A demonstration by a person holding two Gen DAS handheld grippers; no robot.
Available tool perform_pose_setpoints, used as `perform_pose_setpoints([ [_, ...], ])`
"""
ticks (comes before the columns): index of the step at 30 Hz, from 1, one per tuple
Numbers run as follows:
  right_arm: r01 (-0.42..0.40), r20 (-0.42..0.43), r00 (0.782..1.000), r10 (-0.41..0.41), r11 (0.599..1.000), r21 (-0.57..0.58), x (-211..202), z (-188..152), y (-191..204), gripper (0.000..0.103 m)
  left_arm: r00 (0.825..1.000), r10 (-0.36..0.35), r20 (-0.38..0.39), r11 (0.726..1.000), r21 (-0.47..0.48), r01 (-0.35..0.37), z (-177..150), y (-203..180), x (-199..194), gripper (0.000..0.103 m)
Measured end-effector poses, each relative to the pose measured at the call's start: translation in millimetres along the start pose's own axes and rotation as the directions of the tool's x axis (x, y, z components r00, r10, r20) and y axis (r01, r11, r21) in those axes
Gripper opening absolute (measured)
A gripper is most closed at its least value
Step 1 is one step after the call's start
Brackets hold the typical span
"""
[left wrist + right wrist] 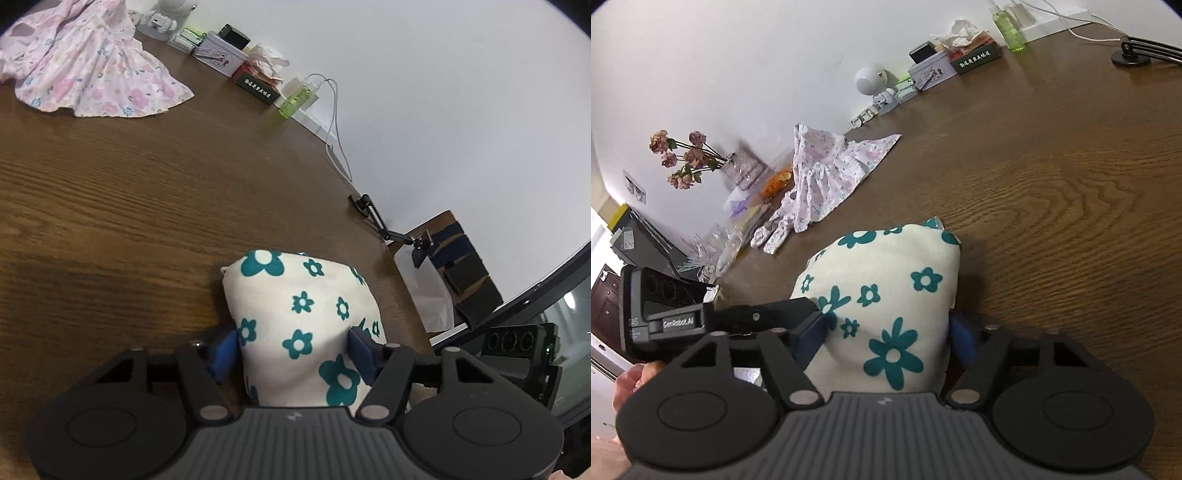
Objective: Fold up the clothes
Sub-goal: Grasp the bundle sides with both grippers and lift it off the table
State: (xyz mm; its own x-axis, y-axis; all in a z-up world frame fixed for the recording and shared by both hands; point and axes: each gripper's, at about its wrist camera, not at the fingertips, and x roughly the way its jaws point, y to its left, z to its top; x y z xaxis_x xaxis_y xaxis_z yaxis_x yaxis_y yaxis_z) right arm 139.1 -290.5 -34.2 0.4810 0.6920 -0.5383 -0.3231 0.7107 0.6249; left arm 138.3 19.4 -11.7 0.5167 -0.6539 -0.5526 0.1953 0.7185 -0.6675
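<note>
A cream garment with teal flowers (303, 317) sits folded into a thick bundle on the brown wooden table (129, 192). My left gripper (295, 347) has its blue fingers (223, 350) on both sides of the bundle and is shut on it. The same bundle (886, 295) fills the right wrist view, and my right gripper (890, 332) is shut on it from the other side. The left gripper's body (701, 314) shows at the left of the right wrist view. A pink floral dress (88, 62) lies crumpled at the far end of the table.
Along the wall stand boxes (221, 55), crumpled tissue (266, 59), a green bottle (295, 99), a white cable (336, 122) and a black clamp arm (380, 218). Dried flowers (687, 155) and plastic bags (738, 229) sit beyond the dress (827, 173). A chair (458, 266) stands past the table edge.
</note>
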Motion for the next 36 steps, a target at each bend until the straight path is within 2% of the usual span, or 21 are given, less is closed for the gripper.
perform_pose_setpoints([
  [7, -0.027, -0.013, 1.000, 0.027, 1.000, -0.003, 3.9, 5.5, -5.1, 0.067, 0.999, -0.033, -0.007, 0.999, 0.026, 0.033, 3.7, 5.0, 2.5, 0.061],
  [10, -0.028, -0.016, 0.999, 0.028, 1.000, -0.010, 5.4, 6.0, -4.8, 0.064, 0.999, -0.033, -0.005, 0.999, 0.040, 0.033, 3.6, 6.0, 3.2, 0.058],
  [12, -0.037, -0.019, 0.999, 0.038, 0.999, 0.005, 7.4, 5.3, -6.4, 0.051, 1.000, -0.029, -0.001, 0.998, 0.051, 0.029, 2.7, 6.3, 3.5, 0.053],
  [16, -0.047, -0.024, 0.999, 0.048, 0.998, 0.031, 10.4, 4.2, -8.8, 0.044, 0.999, -0.039, 0.008, 0.998, 0.051, 0.038, 1.3, 9.8, 4.0, 0.049],
  [21, -0.048, -0.013, 0.999, 0.049, 0.999, 0.023, 8.3, 6.6, -4.7, 0.029, 0.998, -0.054, 0.035, 0.998, 0.022, 0.053, -1.3, 13.7, 4.1, 0.046],
  [30, -0.080, 0.020, 0.997, 0.080, 0.997, 0.000, -0.2, 16.3, 2.6, 0.027, 0.990, -0.102, 0.098, 0.995, 0.018, 0.101, 2.4, 8.4, -10.1, 0.043],
  [36, -0.098, 0.069, 0.993, 0.100, 0.995, -0.025, -10.9, 32.9, 13.8, 0.027, 0.981, -0.138, 0.137, 0.990, 0.044, 0.133, 22.3, -5.5, -20.9, 0.043],
])
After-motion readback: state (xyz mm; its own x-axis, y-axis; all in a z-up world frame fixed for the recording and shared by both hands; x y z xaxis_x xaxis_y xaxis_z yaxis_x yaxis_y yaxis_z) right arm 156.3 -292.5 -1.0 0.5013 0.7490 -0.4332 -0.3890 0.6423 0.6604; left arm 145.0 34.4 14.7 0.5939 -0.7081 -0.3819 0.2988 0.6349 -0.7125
